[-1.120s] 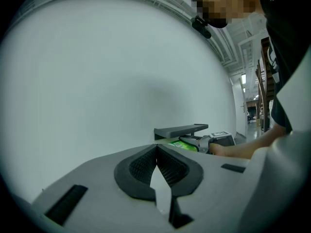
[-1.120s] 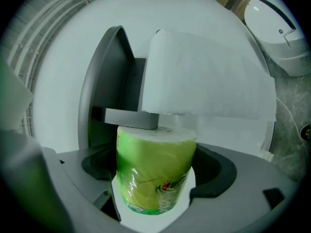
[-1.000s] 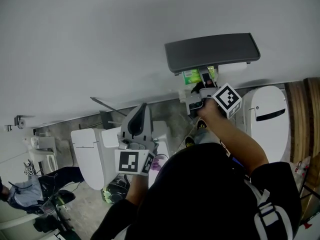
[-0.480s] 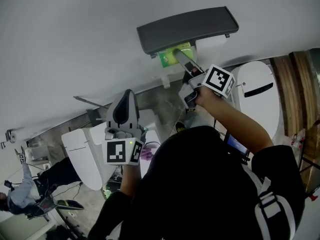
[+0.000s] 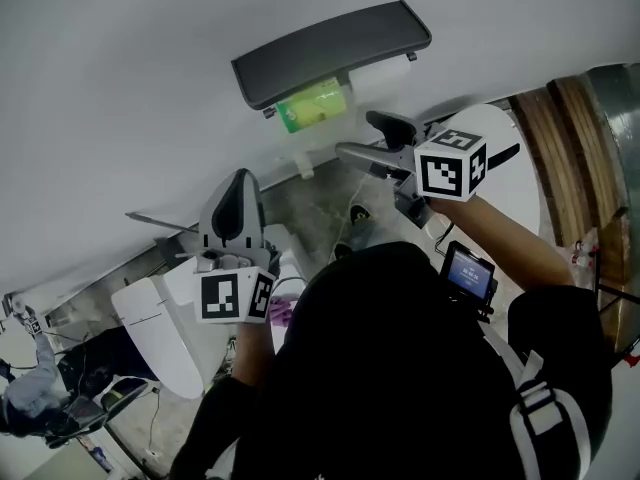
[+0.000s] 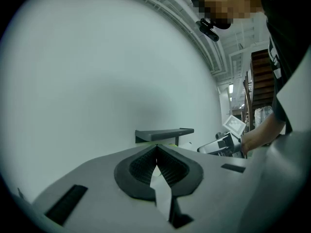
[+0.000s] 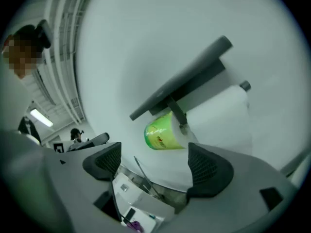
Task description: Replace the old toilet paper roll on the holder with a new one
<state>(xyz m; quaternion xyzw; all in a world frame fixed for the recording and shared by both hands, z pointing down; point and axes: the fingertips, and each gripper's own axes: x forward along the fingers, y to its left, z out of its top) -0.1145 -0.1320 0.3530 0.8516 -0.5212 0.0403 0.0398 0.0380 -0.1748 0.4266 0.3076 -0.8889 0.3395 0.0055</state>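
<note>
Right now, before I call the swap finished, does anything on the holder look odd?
Yes. The green roll under the holder's grey cover, beside the white roll, appears to be still in its printed wrapper, so paper probably could not be pulled from it.

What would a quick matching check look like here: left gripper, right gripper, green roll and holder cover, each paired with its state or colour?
Things:
1. left gripper
2. right gripper
3. green roll
4. holder cover

States:
A. dark grey
B. open, empty
C. shut
D. under the holder cover, beside a white roll

Pairs: 1-C, 2-B, 3-D, 4-A.
</note>
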